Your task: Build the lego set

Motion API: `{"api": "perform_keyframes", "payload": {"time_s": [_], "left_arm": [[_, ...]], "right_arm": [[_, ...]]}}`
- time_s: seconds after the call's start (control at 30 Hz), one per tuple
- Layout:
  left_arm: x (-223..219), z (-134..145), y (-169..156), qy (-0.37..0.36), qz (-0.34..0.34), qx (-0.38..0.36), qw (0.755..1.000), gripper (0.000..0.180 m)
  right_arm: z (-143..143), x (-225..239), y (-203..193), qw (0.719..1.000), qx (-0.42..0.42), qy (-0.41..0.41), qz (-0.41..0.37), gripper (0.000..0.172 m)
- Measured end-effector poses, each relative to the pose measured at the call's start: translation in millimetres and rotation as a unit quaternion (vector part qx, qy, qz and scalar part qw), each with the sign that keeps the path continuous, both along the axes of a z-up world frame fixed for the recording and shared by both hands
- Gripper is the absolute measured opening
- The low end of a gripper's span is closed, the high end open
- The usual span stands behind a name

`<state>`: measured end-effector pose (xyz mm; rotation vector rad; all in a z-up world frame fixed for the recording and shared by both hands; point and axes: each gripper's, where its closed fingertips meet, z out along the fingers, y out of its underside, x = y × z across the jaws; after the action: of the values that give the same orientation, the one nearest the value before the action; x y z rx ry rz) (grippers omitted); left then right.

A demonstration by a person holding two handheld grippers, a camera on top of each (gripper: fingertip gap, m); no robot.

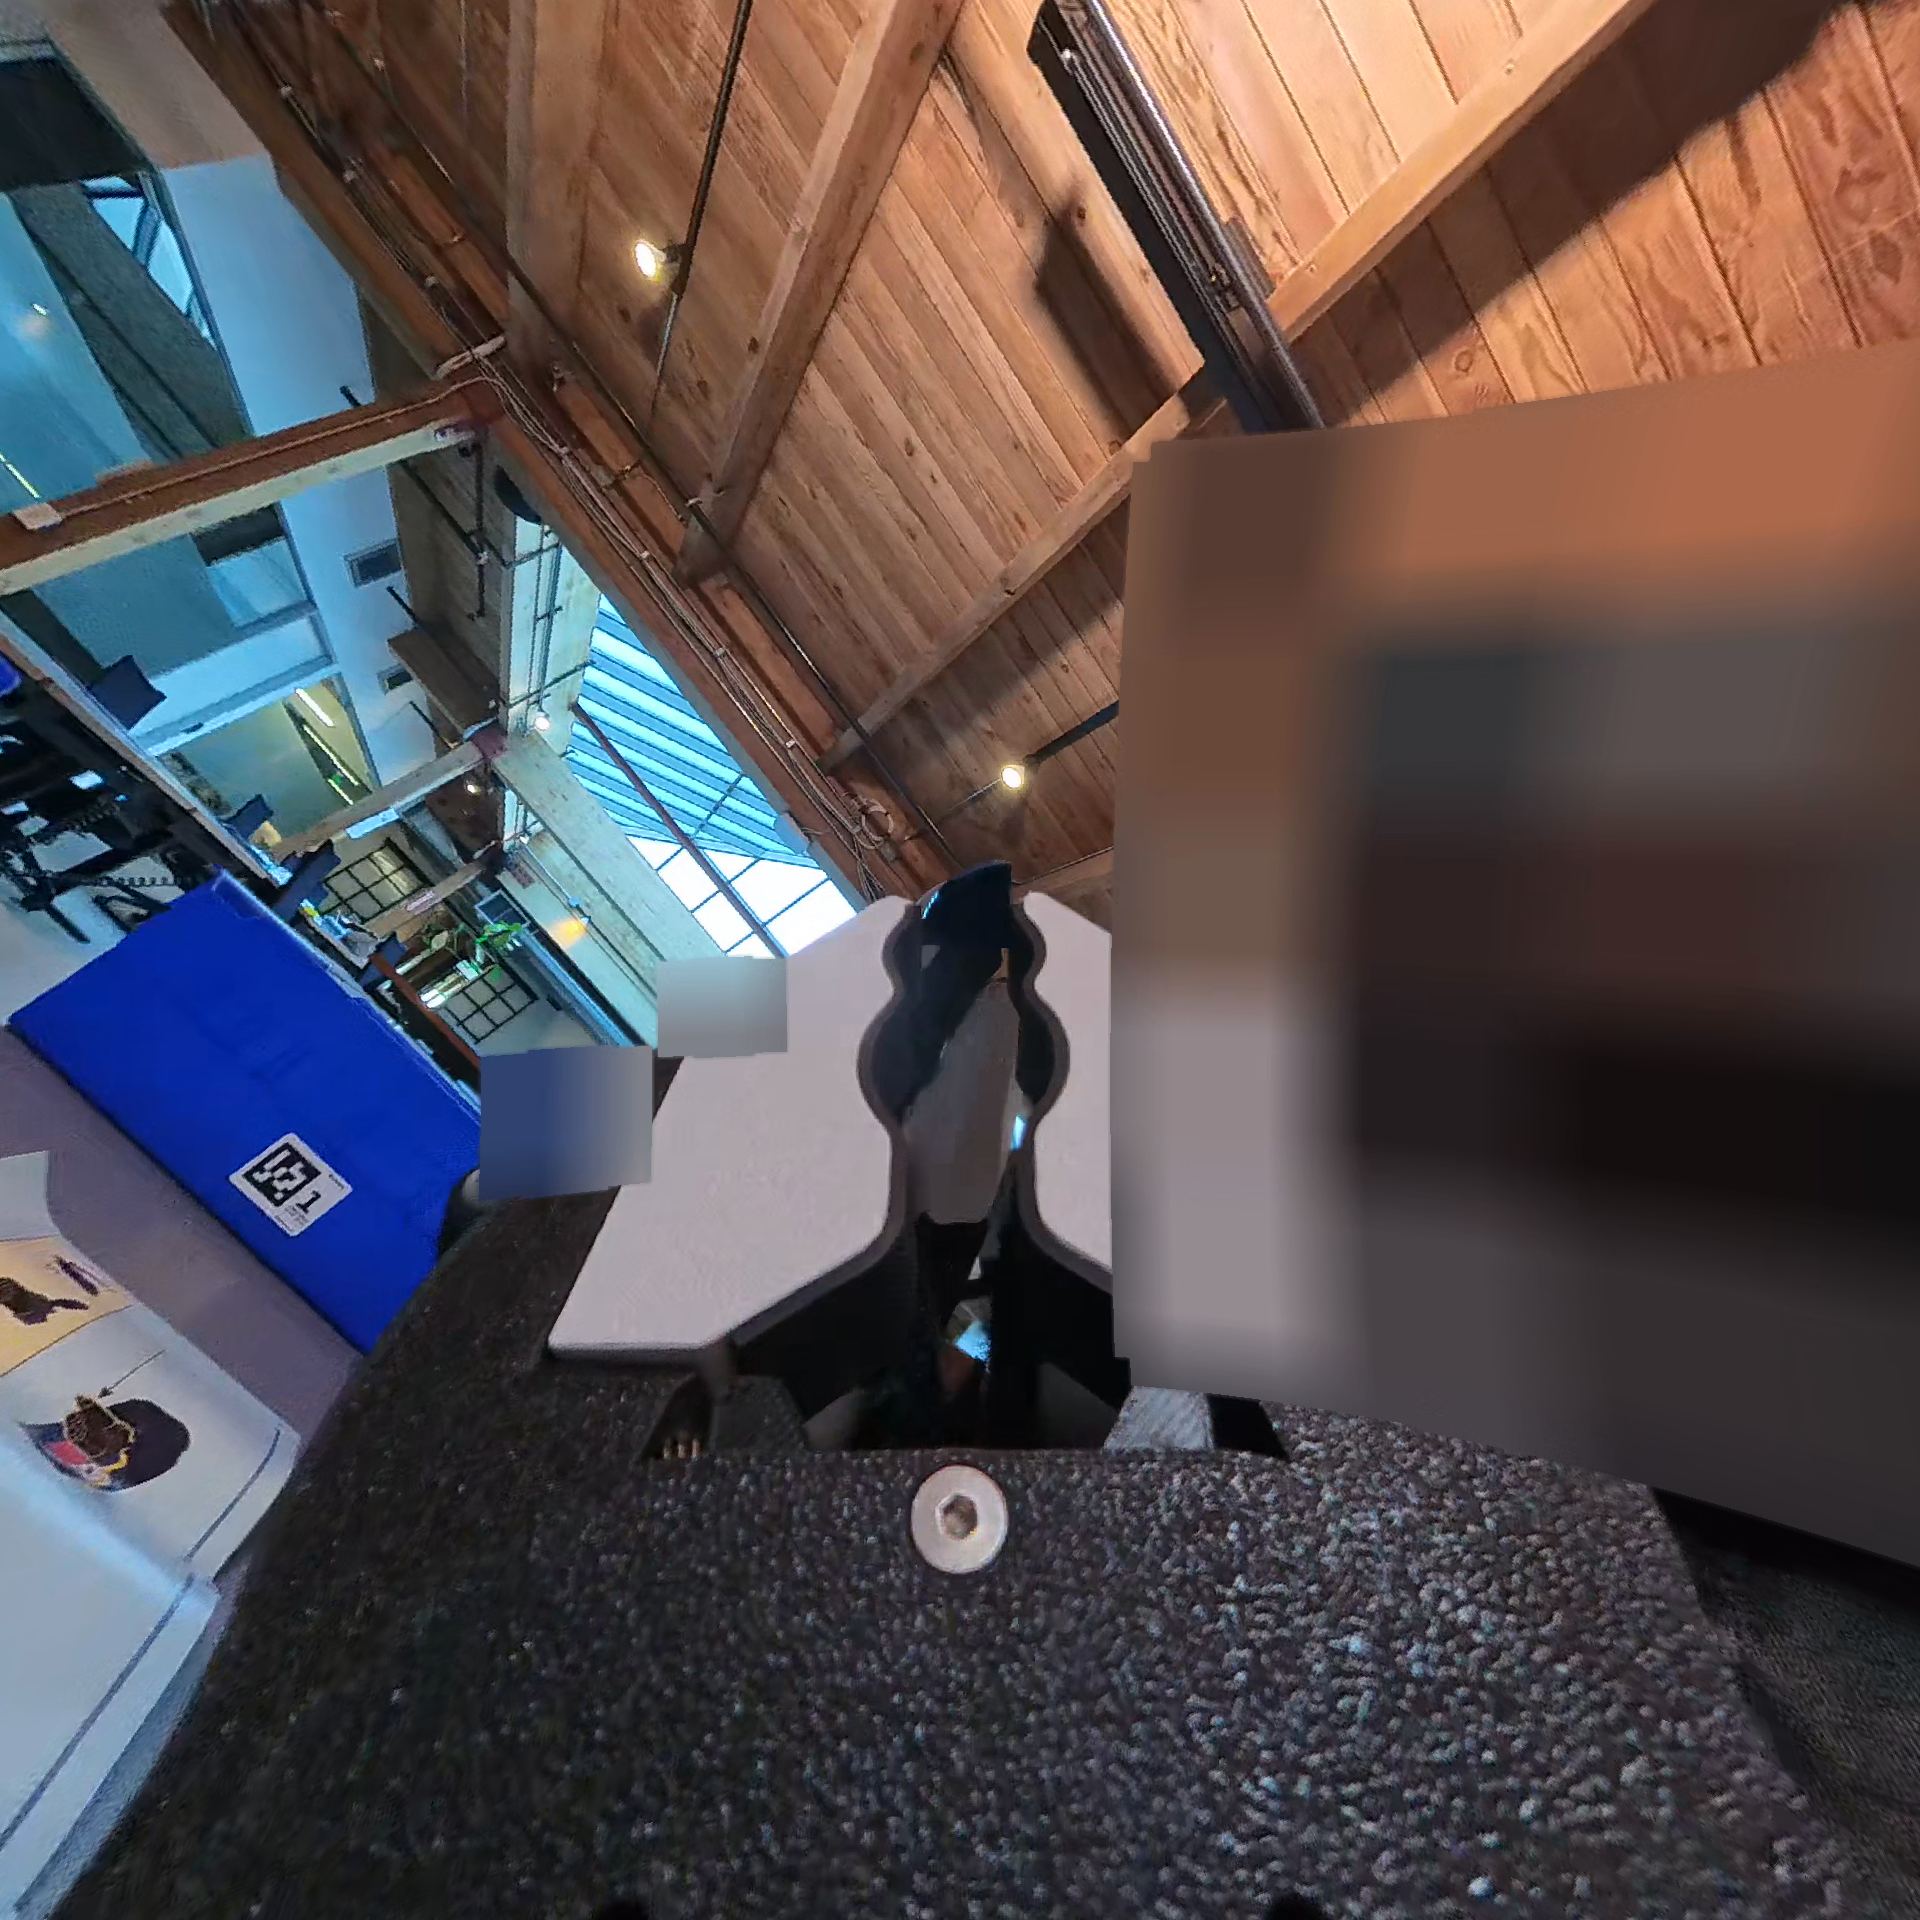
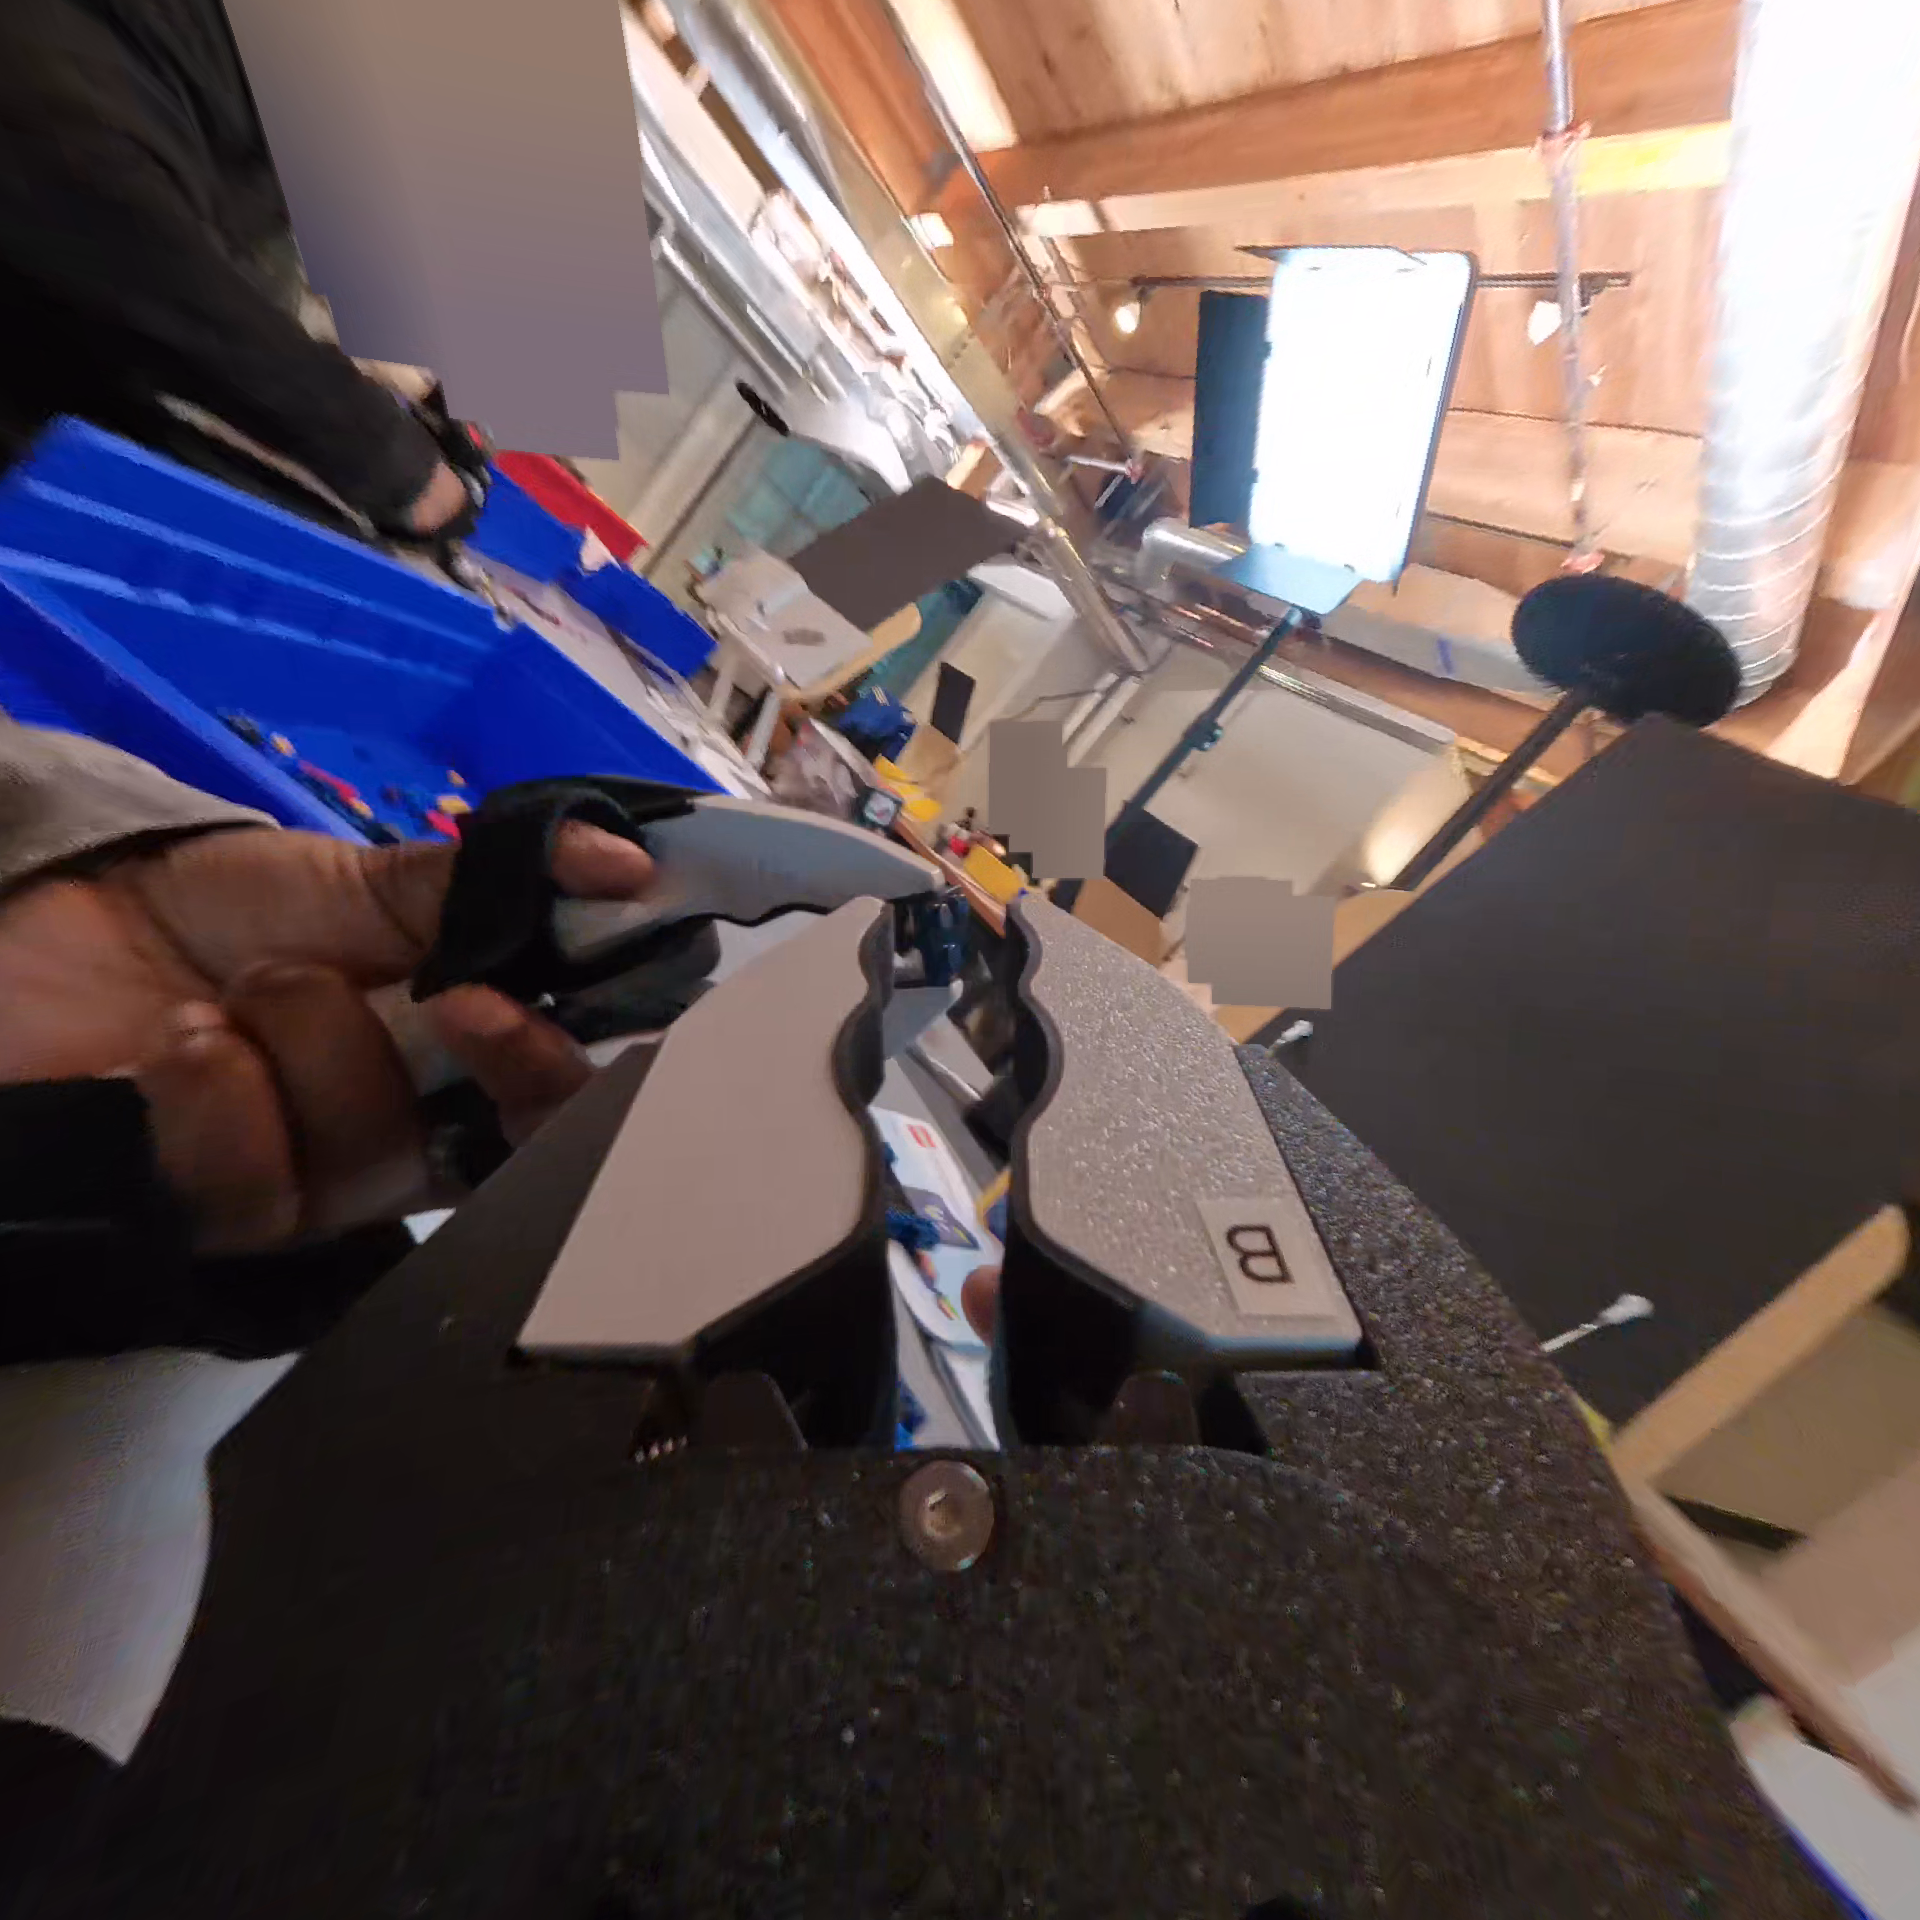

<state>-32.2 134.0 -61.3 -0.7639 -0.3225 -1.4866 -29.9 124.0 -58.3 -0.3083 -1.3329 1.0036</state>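
Observation:
My left gripper (image 1: 961, 935) points up at the wooden ceiling and is shut on a small dark blue piece (image 1: 971, 899) whose tip sticks out past its fingertips. In the right wrist view, a hand (image 2: 260, 987) brings the left gripper's grey finger (image 2: 769, 852) in from the left, tip to tip with my right gripper (image 2: 951, 925). The dark blue piece (image 2: 935, 940) sits between the right gripper's pads, which stand narrow around it. A grey finger (image 1: 966, 1101) of the right gripper shows through the left gripper's gap.
A blue bin (image 2: 312, 644) with small coloured bricks stands at the left, and a blue bin (image 1: 229, 1060) with a square code sticker also shows in the left wrist view. Picture sheets (image 1: 104, 1455) lie below it. A black panel (image 2: 1610, 987) stands at the right, a lit lamp panel (image 2: 1351, 416) behind. Less than 4 cm separates the two grippers' tips.

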Motion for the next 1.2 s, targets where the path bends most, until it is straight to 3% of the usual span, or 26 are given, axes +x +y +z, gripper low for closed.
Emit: {"api": "perform_keyframes", "payload": {"time_s": [0.2,0.27,0.33,0.4,0.43,0.5,0.6,0.67,0.83,1.07,1.2], "left_arm": [[5.3,-5.0,8.2,0.001,-0.018,-0.013,1.0,0.015],[4.0,-7.8,10.1,0.038,-0.01,-0.038,0.999,0.015],[-0.3,-15.1,10.5,0.126,0.031,-0.078,0.988,0.019],[-2.6,-33.8,10.7,0.275,0.084,-0.14,0.948,0.026],[-6.5,-48.3,11.0,0.358,0.112,-0.178,0.91,0.031],[-27.9,-80.2,10.0,0.504,0.176,-0.256,0.806,0.04],[-66.8,-116.0,4.3,0.636,0.253,-0.342,0.644,0.042],[-68.2,-132.4,3.7,0.684,0.244,-0.357,0.587,0.043],[-56.6,-151.3,9.7,0.756,0.226,-0.332,0.516,0.034],[-52.1,-168.2,11.6,0.799,0.212,-0.306,0.473,0.028],[-54.8,-158.8,14.8,0.792,0.245,-0.297,0.474,0.03]], "right_arm": [[-10.8,-6.5,11.4,0.997,0.041,-0.016,-0.057,0.006],[-11.2,-4.5,15.7,0.997,0.043,-0.018,-0.054,0.006],[-0.8,3.6,31.8,0.998,0.025,0.003,-0.064,0.005],[13.0,15.4,59.8,0.996,-0.023,0.02,-0.082,0.005],[20.1,22.8,75.5,0.994,-0.055,0.03,-0.09,0.005],[30.7,37.8,101.1,0.987,-0.119,0.051,-0.093,0.005],[27.2,48.3,124.6,0.981,-0.165,0.051,-0.092,0.005],[11.9,46.9,137.6,0.98,-0.166,0.019,-0.107,0.005],[-27.5,40.4,159.8,0.974,-0.162,-0.081,-0.135,0.006],[-22.3,41.6,169.7,0.955,-0.274,-0.043,-0.107,0.006],[-23.6,37.6,169.6,0.936,-0.339,-0.018,-0.096,0.006]]}}
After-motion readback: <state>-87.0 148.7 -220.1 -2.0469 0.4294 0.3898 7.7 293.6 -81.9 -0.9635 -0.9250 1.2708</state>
